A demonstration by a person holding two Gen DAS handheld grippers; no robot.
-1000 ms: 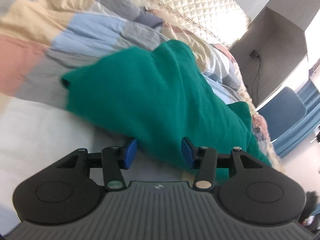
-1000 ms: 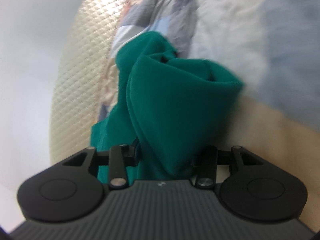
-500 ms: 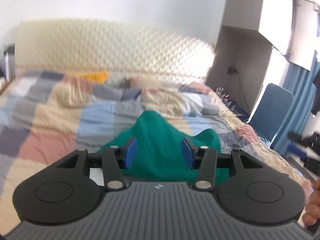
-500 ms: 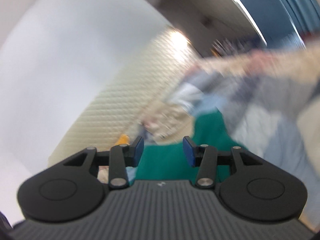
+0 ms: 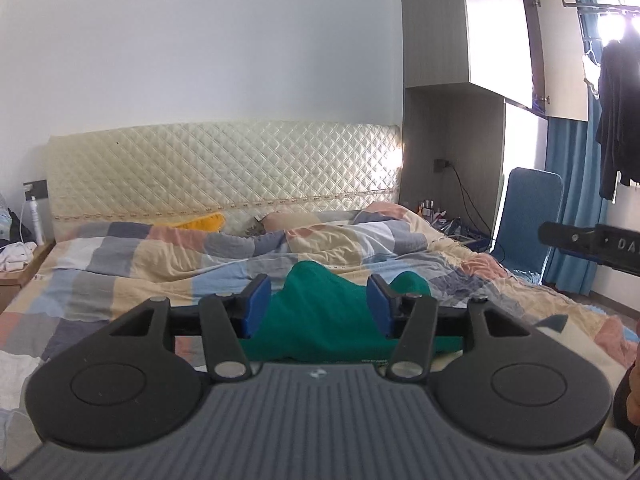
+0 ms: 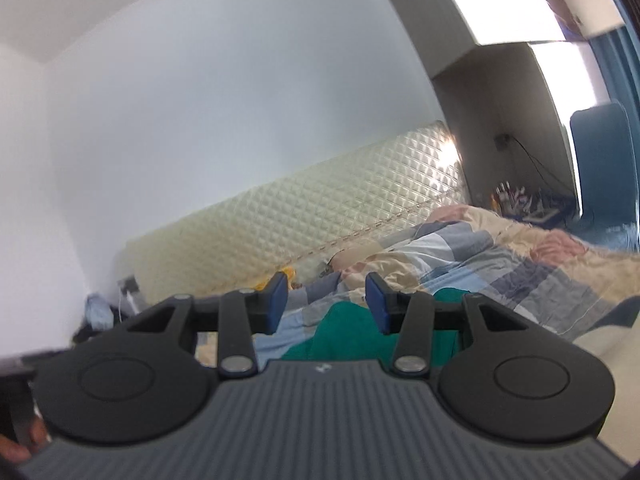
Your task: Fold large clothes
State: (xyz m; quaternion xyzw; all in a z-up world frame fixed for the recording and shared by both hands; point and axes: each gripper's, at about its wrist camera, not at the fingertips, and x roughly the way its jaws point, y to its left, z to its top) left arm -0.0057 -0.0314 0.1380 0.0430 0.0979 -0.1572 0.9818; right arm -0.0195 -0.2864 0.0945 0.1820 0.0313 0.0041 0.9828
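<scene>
Bedroom, patchwork quilt [image 5: 140, 264] on bed; green garment [image 5: 324, 316] lies bunched, near edge hidden by tongs.
Left tongs [image 5: 318, 306] opening, empty; right tongs [image 6: 327, 300] parted, empty.

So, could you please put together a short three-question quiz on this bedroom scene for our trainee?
1. True or false: the green garment lies on the patchwork quilt.
2. Multiple choice: what stands right of the bed in the left wrist view? A) a red stool B) a blue chair C) a white fan
3. Fill in: the left hand-held gripper holds ____ between its pads.

Key:
1. True; the garment rests bunched on the quilt.
2. B.
3. Nothing; its jaws are opening, and the garment lies beyond them. The right hand-held gripper is open and empty too.
</scene>
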